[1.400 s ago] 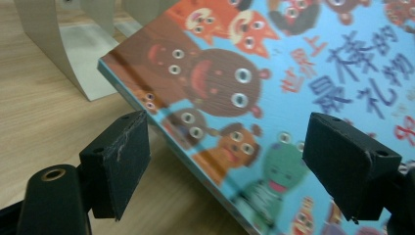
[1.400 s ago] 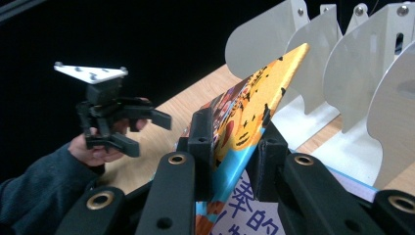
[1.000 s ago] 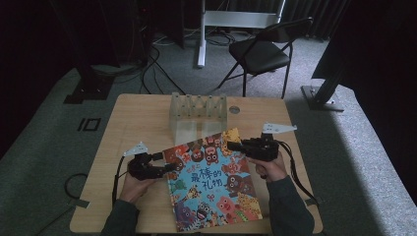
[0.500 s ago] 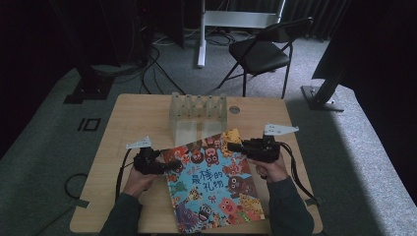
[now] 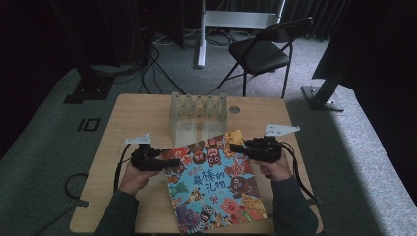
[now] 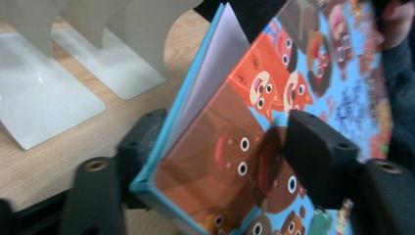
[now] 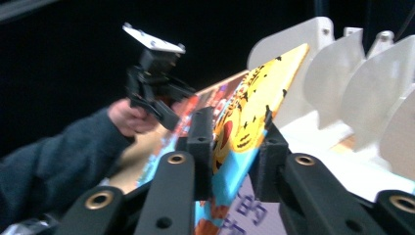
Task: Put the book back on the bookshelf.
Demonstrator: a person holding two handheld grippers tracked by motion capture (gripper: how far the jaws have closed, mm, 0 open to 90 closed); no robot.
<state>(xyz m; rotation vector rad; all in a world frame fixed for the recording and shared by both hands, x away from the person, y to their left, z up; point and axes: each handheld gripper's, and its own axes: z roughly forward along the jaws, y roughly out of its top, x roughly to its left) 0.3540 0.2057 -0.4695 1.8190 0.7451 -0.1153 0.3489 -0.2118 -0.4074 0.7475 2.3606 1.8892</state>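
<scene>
A big picture book (image 5: pixel 214 184) with bright monster faces lies on the wooden table (image 5: pixel 142 110), just in front of the white rack (image 5: pixel 198 115). The left gripper (image 5: pixel 162 161) has the book's left corner between its jaws. They have just been closing, but a gap is left beside the cover, so they stand open. The right gripper (image 5: pixel 238 147) pinches the book's far right corner tight and lifts it a little. The near edge of the book is cut off in the high view. Both gripper views are blurry.

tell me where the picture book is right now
In the high view the picture book sits front-centre on the table, just before the white rack.
</scene>
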